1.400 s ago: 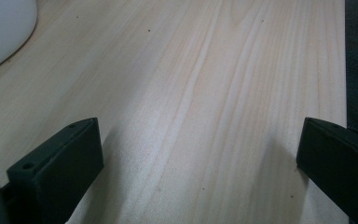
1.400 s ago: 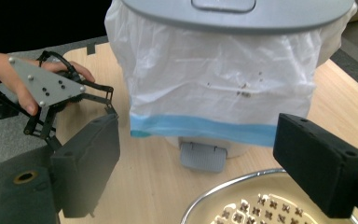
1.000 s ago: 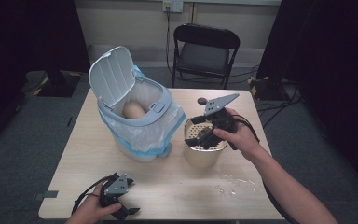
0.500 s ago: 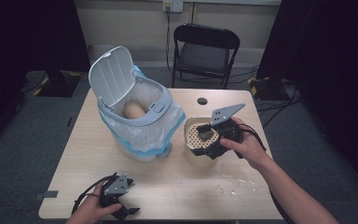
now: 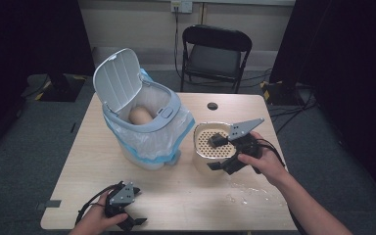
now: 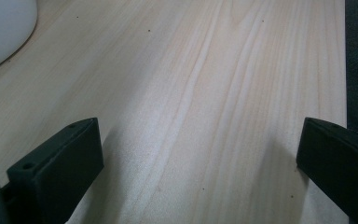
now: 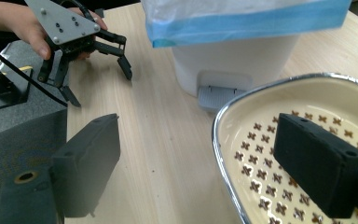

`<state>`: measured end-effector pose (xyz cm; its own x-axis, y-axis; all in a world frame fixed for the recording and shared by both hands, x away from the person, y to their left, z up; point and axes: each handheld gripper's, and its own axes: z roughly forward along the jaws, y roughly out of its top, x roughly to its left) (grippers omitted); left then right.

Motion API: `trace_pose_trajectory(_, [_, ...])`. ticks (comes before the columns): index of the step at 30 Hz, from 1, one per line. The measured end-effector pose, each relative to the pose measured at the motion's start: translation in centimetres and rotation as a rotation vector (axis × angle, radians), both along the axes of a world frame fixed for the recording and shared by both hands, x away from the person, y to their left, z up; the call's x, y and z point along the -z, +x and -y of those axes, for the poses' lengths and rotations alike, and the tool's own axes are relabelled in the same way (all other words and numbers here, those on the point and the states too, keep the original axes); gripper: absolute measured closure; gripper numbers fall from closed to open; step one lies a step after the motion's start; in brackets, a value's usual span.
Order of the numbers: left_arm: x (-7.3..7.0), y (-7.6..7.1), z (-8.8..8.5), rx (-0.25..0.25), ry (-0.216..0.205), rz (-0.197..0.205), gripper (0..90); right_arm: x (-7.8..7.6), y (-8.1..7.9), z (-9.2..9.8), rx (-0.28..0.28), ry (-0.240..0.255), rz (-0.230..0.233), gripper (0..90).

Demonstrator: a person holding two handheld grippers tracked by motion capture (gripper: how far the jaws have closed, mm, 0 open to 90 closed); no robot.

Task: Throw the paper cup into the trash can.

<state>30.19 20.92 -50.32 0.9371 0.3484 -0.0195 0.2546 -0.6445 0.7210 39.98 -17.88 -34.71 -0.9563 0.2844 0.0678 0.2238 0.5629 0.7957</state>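
Cream perforated colander (image 5: 210, 142) sat beside lidded bin (image 5: 144, 125) on table (image 5: 191, 196); right gripper (image 5: 219, 152) jaws spread, straddling colander rim, not pinching. Left gripper (image 5: 132, 220) released, resting on tabletop.

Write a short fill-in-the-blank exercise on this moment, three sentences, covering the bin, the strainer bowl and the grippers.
1. The lid of the white bin stands ____.
2. The right gripper has one jaw inside the perforated bowl and the other ____ its rim.
3. The left gripper hovers with open jaws over the bare ____.

Missing words: open; outside; table
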Motion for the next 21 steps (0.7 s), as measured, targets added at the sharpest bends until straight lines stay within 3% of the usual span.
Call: trace_pose_trajectory(21, [0.0,0.0,0.0,-0.001,-0.002,0.0,0.0,1.7,-1.4,2.1,0.013,-0.006,0.0,14.5])
